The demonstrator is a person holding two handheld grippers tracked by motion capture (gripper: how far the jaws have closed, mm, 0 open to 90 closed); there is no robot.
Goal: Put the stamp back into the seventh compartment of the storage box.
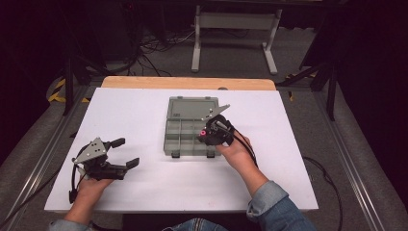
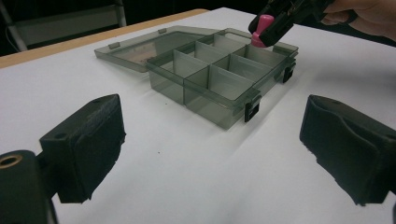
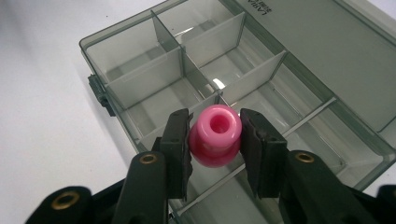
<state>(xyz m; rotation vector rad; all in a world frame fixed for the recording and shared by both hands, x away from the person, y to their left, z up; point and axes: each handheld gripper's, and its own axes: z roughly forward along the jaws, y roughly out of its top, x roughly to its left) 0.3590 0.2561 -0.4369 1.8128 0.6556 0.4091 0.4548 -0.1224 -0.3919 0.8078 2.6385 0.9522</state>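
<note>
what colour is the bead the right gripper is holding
Pink; the bead shows best in the right gripper view, clamped between the jaws over the open box.

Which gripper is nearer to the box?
Right. The right gripper holds a pink bead over the box; the left gripper rests open beside it, apart.

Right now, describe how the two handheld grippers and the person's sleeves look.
Both grippers are black, each with two blocky black jaws. The left gripper carries a grey three-cornered plate on top, and a black cable trails from it. The right gripper has brass-coloured rivets at its jaw pivots, a similar grey plate, and a black cable running along the wrist. The person wears blue denim sleeves.
</note>
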